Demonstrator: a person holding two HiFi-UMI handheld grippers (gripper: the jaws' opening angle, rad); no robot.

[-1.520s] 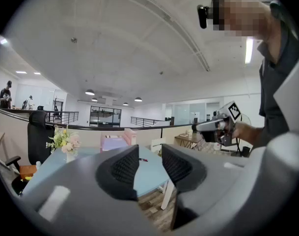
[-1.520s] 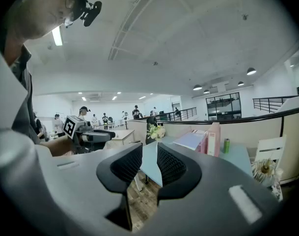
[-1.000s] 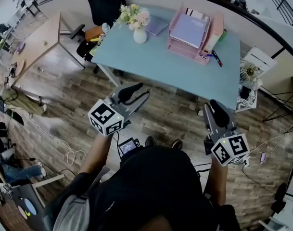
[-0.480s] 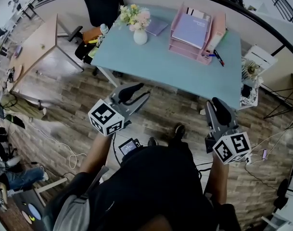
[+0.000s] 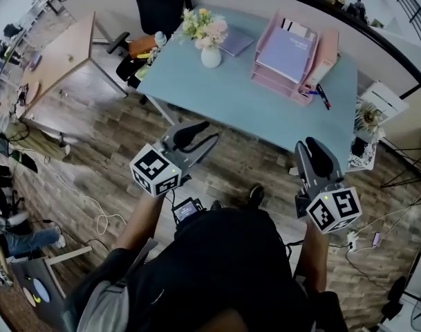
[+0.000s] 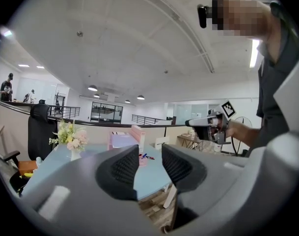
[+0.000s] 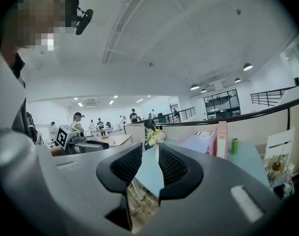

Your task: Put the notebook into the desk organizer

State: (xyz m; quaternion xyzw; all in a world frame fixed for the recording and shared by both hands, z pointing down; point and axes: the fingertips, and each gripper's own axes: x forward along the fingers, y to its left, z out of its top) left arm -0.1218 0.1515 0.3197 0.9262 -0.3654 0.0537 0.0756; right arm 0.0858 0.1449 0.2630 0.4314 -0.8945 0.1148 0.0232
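Note:
A lavender notebook (image 5: 236, 43) lies flat on the light blue table (image 5: 245, 102), just right of the flower vase. The pink desk organizer (image 5: 314, 61) stands at the table's far right, and a second lavender notebook (image 5: 287, 47) lies on its top tray. My left gripper (image 5: 200, 131) hangs over the wooden floor, short of the table's near edge, open and empty (image 6: 150, 154). My right gripper (image 5: 314, 154) is held beside it, further right. Its jaws (image 7: 150, 151) stand a narrow gap apart with nothing between them.
A white vase of flowers (image 5: 209, 37) stands at the table's back left. Pens (image 5: 319, 94) lie by the organizer, with a green can (image 7: 234, 146) behind it. A black chair (image 5: 158, 2), a wooden desk (image 5: 58, 54) and a white side stand (image 5: 369, 126) surround the table. Cables trail over the floor.
The table has slid slightly right and nearer in the head view as the person shifts. Both grippers keep nearly the same pose, jaws unchanged.

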